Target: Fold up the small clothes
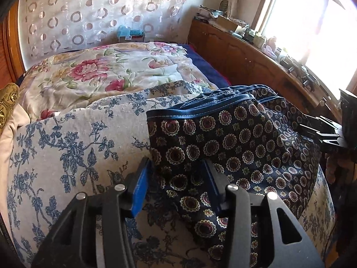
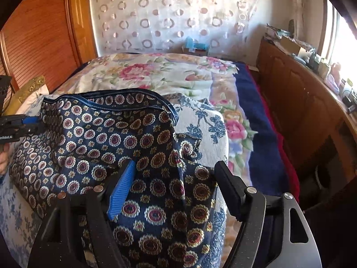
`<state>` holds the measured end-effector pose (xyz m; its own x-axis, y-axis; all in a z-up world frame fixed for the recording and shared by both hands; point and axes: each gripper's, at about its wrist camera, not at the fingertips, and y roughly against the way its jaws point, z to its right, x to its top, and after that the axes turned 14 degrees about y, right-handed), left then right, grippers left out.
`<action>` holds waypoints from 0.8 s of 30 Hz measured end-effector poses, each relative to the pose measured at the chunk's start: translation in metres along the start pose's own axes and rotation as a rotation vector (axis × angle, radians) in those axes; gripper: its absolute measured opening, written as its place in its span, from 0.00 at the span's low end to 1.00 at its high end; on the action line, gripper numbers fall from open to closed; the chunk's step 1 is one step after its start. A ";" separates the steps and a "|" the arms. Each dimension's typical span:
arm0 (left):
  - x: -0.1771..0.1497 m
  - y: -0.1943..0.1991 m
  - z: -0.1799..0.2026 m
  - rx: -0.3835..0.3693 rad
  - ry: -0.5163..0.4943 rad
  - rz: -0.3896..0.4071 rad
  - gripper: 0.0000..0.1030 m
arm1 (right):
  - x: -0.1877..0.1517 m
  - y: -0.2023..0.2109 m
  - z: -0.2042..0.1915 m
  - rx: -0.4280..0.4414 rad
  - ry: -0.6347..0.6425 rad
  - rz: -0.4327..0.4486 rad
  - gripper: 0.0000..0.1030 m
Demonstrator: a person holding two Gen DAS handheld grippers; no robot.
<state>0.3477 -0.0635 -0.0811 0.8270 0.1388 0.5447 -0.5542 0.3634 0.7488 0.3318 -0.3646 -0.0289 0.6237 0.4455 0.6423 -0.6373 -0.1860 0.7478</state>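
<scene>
Nearest in the left wrist view, the left gripper (image 1: 178,174) has its fingers partly spread over the lower left corner of the patterned shorts (image 1: 234,147) – cloth lies between the blue pads (image 1: 140,192), which stand apart without pressing it. In the right wrist view the right gripper (image 2: 176,178) is spread wide at 6 o'clock, straddling the shorts' other lower corner, its fingers not pinching the cloth. The shorts lie flat on a blue-flowered cushion (image 1: 73,147), their satin waistband (image 1: 200,111) toward 12 o'clock. Beyond, at 12 o'clock, a rose-printed quilt (image 1: 107,71) covers the bed – then a curtain with circles (image 1: 93,11). At 2 o'clock a cluttered wooden cabinet (image 1: 241,53) runs below a bright window (image 1: 312,22).
</scene>
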 end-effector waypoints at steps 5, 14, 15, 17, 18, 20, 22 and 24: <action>0.001 0.000 0.002 0.013 -0.018 0.007 0.44 | -0.008 0.007 0.005 0.004 -0.022 0.003 0.73; -0.002 -0.001 0.005 0.015 -0.027 0.016 0.44 | -0.017 -0.004 0.012 0.095 -0.100 -0.024 0.73; -0.002 -0.001 0.004 0.013 -0.026 0.015 0.44 | -0.018 -0.005 0.012 0.112 -0.111 -0.022 0.73; -0.002 -0.001 0.004 0.015 -0.028 0.016 0.44 | -0.018 -0.006 0.013 0.116 -0.113 -0.018 0.73; -0.002 -0.001 0.004 0.016 -0.029 0.017 0.44 | -0.018 -0.006 0.013 0.116 -0.114 -0.018 0.73; -0.002 -0.001 0.003 0.012 -0.026 0.020 0.44 | -0.017 -0.007 0.013 0.118 -0.119 -0.018 0.74; -0.002 -0.001 0.003 0.000 -0.011 0.026 0.44 | -0.016 -0.007 0.010 0.114 -0.111 -0.023 0.73; -0.001 -0.001 0.001 -0.016 -0.002 0.029 0.44 | -0.014 -0.008 0.008 0.118 -0.101 -0.024 0.71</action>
<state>0.3472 -0.0650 -0.0820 0.8106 0.1471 0.5668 -0.5761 0.3740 0.7268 0.3318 -0.3763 -0.0420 0.6841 0.3622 0.6331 -0.5679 -0.2802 0.7739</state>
